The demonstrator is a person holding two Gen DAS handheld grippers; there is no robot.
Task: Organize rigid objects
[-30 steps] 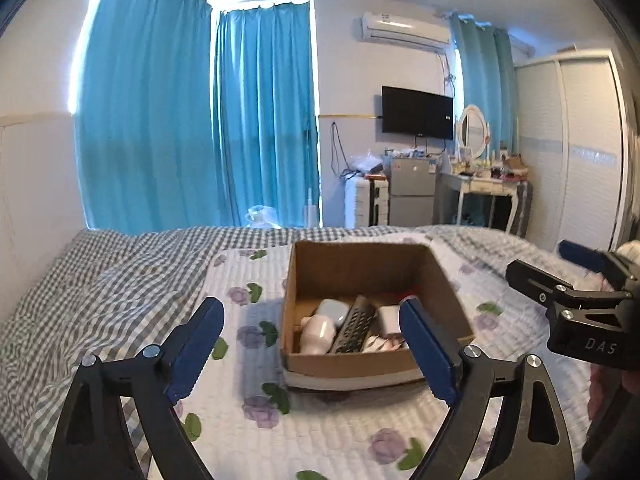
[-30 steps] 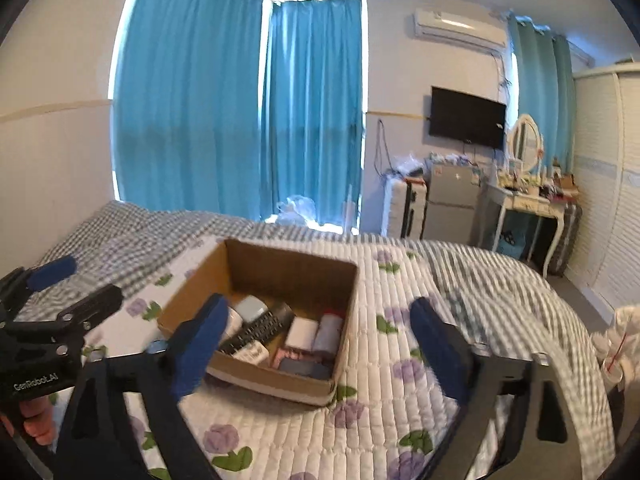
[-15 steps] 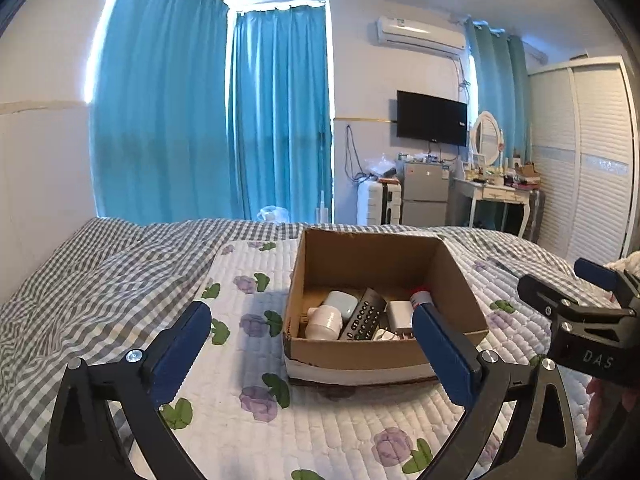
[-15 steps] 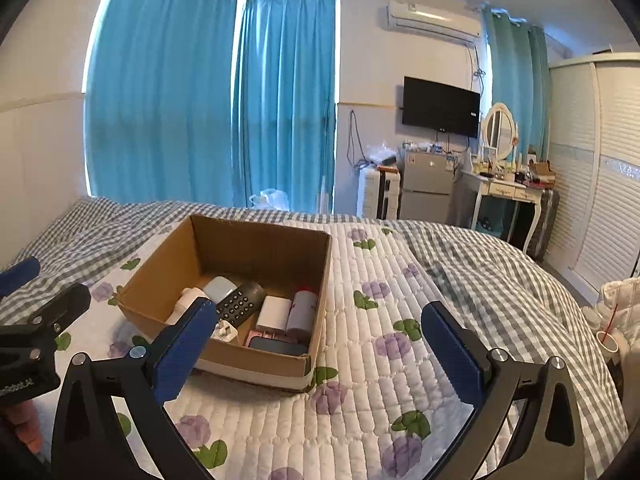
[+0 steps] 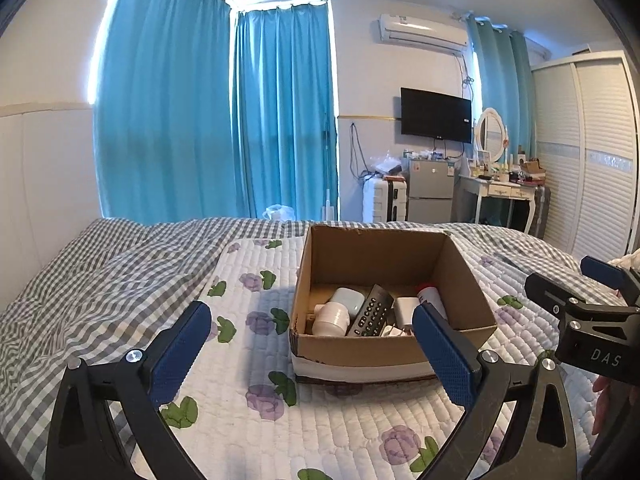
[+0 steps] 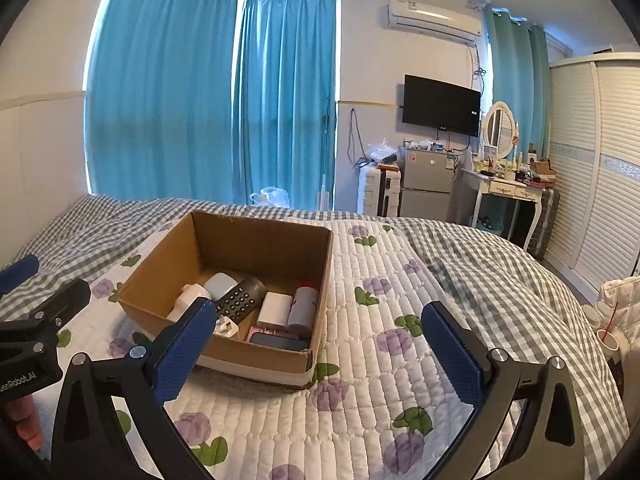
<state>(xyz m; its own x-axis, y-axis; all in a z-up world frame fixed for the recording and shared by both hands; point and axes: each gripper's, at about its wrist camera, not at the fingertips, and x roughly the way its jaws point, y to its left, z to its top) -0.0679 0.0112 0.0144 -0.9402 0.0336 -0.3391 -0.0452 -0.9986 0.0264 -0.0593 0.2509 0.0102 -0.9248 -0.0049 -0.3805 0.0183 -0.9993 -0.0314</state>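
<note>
An open cardboard box (image 5: 380, 350) (image 6: 256, 354) sits on the flowered quilt. Inside lie a black remote (image 5: 370, 314) (image 6: 240, 300), a white bottle (image 5: 330, 318) (image 6: 186, 298), a pale rounded case (image 5: 347, 298) (image 6: 220, 284), a white adapter (image 5: 406, 306) (image 6: 274, 308), a red-capped can (image 5: 430, 294) (image 6: 303, 308) and a dark phone (image 6: 278, 340). My left gripper (image 5: 310, 316) (image 6: 50, 280) hangs open in front of the box, holding nothing. On the box's right side my right gripper (image 6: 319, 316) (image 5: 564, 274) is also open and holds nothing.
The white quilt (image 6: 380, 380) covers the middle of the bed, with a grey checked blanket (image 5: 92, 292) rumpled on the left. Beyond the bed stand a small fridge (image 5: 430, 190), a dressing table (image 6: 508, 192) and a wardrobe (image 6: 600, 168). A person's fingers (image 6: 24, 420) hold the left tool.
Both views have levelled out and the box now sits slightly lower in them. The jaws of both grippers have spread a little wider. The box's contents lie as before.
</note>
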